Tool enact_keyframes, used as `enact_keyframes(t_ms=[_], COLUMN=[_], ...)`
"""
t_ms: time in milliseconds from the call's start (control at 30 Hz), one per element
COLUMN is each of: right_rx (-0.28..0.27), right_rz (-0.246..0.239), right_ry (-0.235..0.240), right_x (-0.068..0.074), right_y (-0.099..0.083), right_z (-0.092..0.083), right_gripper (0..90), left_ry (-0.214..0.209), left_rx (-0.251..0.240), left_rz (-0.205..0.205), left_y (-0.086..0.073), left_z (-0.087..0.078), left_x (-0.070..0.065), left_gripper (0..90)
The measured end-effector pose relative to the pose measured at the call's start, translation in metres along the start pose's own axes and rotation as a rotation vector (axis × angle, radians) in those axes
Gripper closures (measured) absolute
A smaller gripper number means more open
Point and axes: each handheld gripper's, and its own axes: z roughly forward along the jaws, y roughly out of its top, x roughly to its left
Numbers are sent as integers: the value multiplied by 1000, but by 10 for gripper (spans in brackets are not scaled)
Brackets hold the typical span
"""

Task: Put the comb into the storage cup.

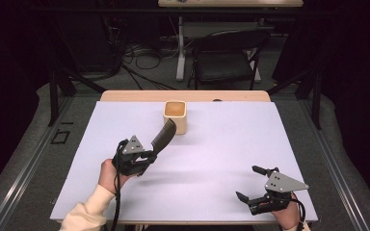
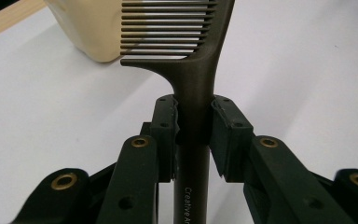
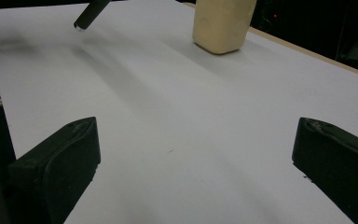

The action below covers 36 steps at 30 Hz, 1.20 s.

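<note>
While your left gripper (image 2: pixel 193 135) pinches its handle at frame centre, the dark brown comb (image 2: pixel 186 56) shows fine teeth upward; the handle reads "CreativeAr", cut off. Your right gripper (image 3: pixel 193 154) is spread.

Left hand-held gripper (image 1: pixel 147 156) clamped, right hand-held gripper (image 1: pixel 251 184) jaws wide apart

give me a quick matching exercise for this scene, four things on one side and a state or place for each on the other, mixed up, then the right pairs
Things:
1. comb
2. cup
3. right gripper
4. chair

States or places:
a. on the floor beyond the table
b. jaws wide, nothing between them
c. clamped by its handle in the left gripper
d. upright near the table's far edge, cream-coloured

Pairs: 1-c, 2-d, 3-b, 4-a
</note>
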Motion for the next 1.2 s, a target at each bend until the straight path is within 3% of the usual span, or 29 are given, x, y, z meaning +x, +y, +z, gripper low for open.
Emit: enact_keyframes(t_ms=[467, 1200], right_rx=[3, 23], right_rz=[-6, 6], right_ry=[4, 14], right_x=[2, -2], right_y=[0, -2], right_z=[2, 12], right_gripper=[5, 5], left_ry=[27, 72], left_rx=[-65, -129], left_rz=[-40, -64], left_y=[-7, -6], left_z=[-2, -3], left_x=[5, 6], left_gripper=[725, 725])
